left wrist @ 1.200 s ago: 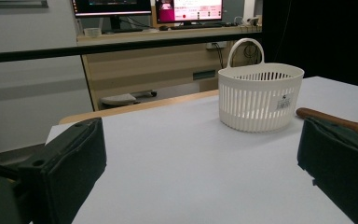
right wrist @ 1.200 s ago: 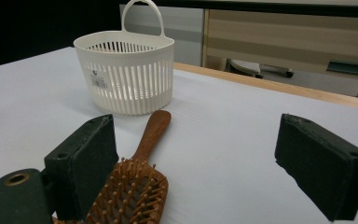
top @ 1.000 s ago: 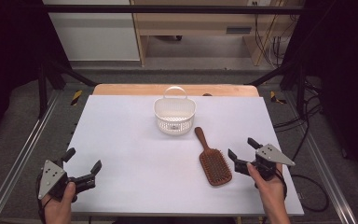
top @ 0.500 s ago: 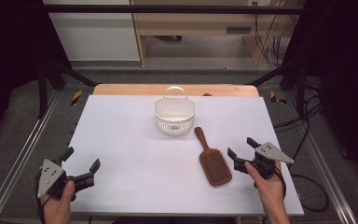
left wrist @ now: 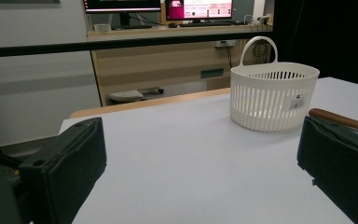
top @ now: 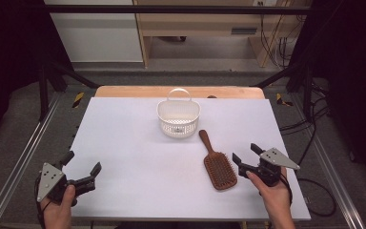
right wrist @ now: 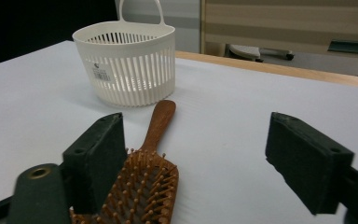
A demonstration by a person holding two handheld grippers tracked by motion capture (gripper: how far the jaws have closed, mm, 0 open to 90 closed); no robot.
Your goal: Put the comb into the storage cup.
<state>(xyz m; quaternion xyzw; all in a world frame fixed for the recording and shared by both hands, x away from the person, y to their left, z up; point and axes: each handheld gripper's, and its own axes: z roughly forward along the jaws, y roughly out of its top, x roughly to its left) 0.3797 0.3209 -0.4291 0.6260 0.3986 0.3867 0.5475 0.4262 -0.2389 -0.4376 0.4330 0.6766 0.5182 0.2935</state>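
Work has barely begun: the brown wooden paddle hairbrush (top: 218, 166) lies bristles-up on the white counter (top: 133, 143), untouched, its handle pointing at 11 o'clock toward the white slotted plastic basket (top: 178, 118). Right tongs (top: 248, 154), just at the brush's 3 o'clock, have been closing slightly yet gape wide and grip nothing. Left tongs (top: 82, 169) rest wide open and empty at 8 o'clock, so grasping and any moving of the brush remain.
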